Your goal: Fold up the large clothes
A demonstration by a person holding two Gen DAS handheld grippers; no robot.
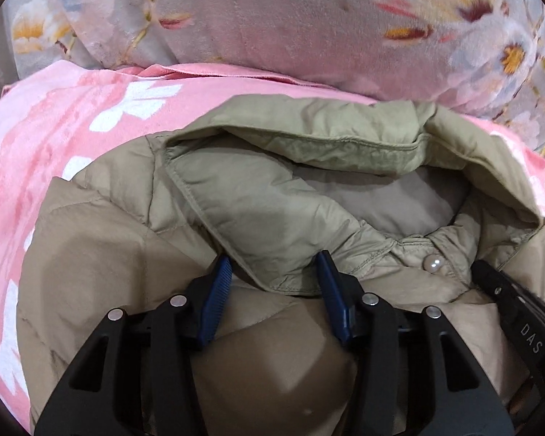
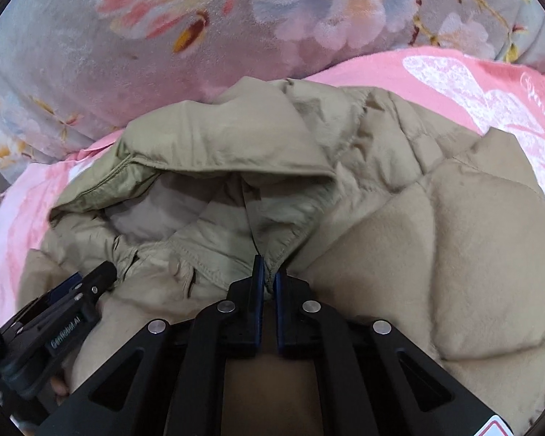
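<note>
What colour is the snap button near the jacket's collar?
Pearly white snap button on the khaki jacket; clearest in the left wrist view.

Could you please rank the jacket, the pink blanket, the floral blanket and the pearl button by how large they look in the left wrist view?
1. Jacket, nearest the camera.
2. Floral blanket and pink blanket: too similar to rank.
3. Pearl button.

left tool (image 1: 274, 265): fingers spread wide | right tool (image 2: 267, 272): fingers nearly closed, apparently pinching fabric

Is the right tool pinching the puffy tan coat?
Touching. The right wrist view shows the right tool closed on a fold of the tan coat.
</note>
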